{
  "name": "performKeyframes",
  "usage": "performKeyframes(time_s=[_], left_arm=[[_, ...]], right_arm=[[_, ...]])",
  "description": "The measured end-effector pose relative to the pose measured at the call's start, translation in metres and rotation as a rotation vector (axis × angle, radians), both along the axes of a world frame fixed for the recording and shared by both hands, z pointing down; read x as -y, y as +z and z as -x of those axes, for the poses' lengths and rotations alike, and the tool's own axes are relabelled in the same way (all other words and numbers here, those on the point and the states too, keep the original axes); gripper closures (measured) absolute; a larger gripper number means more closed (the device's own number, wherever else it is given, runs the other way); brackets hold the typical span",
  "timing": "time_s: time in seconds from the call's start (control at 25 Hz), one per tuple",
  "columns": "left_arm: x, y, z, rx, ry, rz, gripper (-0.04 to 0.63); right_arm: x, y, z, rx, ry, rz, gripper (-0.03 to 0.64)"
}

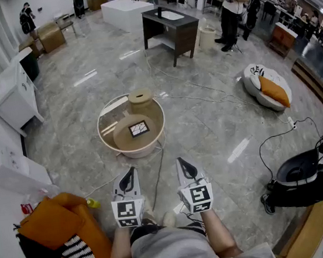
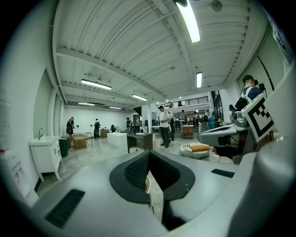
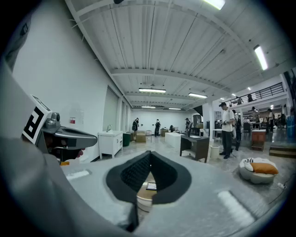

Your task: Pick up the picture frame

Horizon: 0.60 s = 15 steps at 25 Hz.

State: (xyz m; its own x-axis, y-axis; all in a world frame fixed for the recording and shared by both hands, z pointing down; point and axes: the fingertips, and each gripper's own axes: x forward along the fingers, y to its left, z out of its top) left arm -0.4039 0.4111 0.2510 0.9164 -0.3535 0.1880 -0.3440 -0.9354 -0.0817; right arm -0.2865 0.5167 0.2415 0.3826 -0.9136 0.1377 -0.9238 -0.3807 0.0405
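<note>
The picture frame (image 1: 138, 128) is small and dark-edged. It lies flat on a round wooden top inside a low white round table (image 1: 111, 142) on the floor ahead of me. A short wooden cylinder (image 1: 141, 101) stands just behind it. My left gripper (image 1: 130, 172) and right gripper (image 1: 182, 163) are held side by side, well short of the table, both pointing toward it. Each has its jaws shut with nothing between them. In the right gripper view the picture frame (image 3: 151, 186) shows through the gap under the right gripper (image 3: 149, 155). The left gripper (image 2: 149, 154) hides it in its own view.
An orange bag (image 1: 56, 225) and striped cloth lie at my left. A white cabinet (image 1: 14, 97) stands far left and a dark desk (image 1: 169, 27) beyond the table. To the right are a white-and-orange cushion (image 1: 268, 88) and a black chair base (image 1: 300, 175). Cables cross the floor. People stand in the background.
</note>
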Motion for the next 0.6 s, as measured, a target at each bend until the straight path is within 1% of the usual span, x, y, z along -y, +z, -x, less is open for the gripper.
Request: performKeyframes(time_s=[0.32, 0.6], left_arm=[[-0.015, 0.000, -0.015, -0.003, 0.025, 0.005, 0.578], [-0.027, 0.007, -0.050, -0.013, 0.073, 0.026, 0.578]], right_arm=[[-0.014, 0.003, -0.007, 0.004, 0.002, 0.018, 0.617], [-0.027, 0.012, -0.030, 0.023, 0.042, 0.028, 0.617]])
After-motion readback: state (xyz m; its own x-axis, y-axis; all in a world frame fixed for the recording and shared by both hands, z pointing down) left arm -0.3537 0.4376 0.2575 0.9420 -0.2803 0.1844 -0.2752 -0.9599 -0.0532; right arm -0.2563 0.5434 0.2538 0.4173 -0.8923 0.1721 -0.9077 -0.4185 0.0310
